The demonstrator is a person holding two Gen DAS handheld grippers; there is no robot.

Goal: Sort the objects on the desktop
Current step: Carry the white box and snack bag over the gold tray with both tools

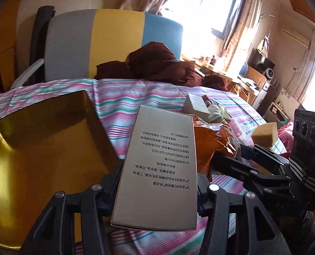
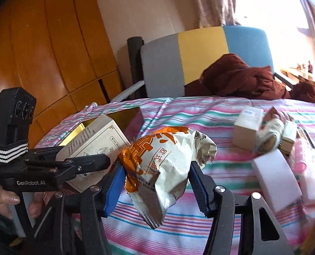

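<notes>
Beige printed carton [image 1: 157,165] sits clamped in the left gripper [image 1: 157,191] jaws beside the gold tray [image 1: 40,148]; right gripper [image 2: 155,176] jaws pinch a crumpled orange-and-white snack bag [image 2: 163,159].

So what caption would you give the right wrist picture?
Right tongs clamp a crumpled orange-and-white snack bag above a striped bedspread, left tongs holding a carton alongside.

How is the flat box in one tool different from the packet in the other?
The flat beige printed cardboard box is stiff and smooth with straight edges; the crinkled orange-and-white snack packet is soft and wrinkled. The box is plain with small text; the packet bears bold orange patterning. Each is clamped in a tool above the striped cloth.
</notes>
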